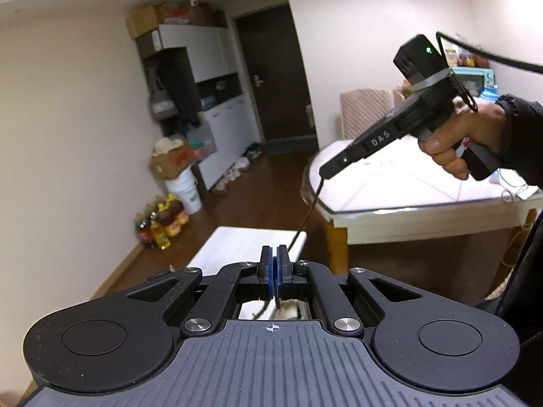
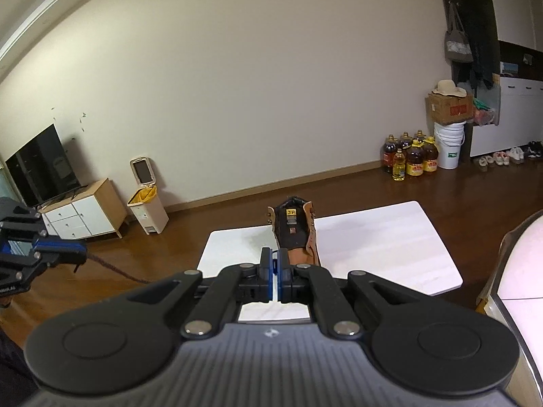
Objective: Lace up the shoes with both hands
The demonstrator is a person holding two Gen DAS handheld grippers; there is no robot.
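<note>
A brown lace-up boot (image 2: 296, 234) stands on a low white table (image 2: 390, 247), its tongue laid open, just beyond my right gripper (image 2: 275, 264). That gripper is shut. In the left wrist view the right gripper (image 1: 324, 171) is raised at the right in a person's hand (image 1: 451, 149), and a dark shoelace (image 1: 307, 213) hangs from its tip down behind my left gripper (image 1: 274, 259). The left gripper (image 2: 80, 253) is shut on another stretch of shoelace (image 2: 112, 268), which runs off toward the boot. The boot is almost hidden under the left gripper.
A glass-topped table (image 1: 407, 190) stands to the right of the white table (image 1: 237, 244). Oil bottles (image 2: 410, 161), a white bucket (image 2: 448, 146) and a box sit along the wall. A bin (image 2: 147, 203) and a TV cabinet (image 2: 85, 210) stand at the left.
</note>
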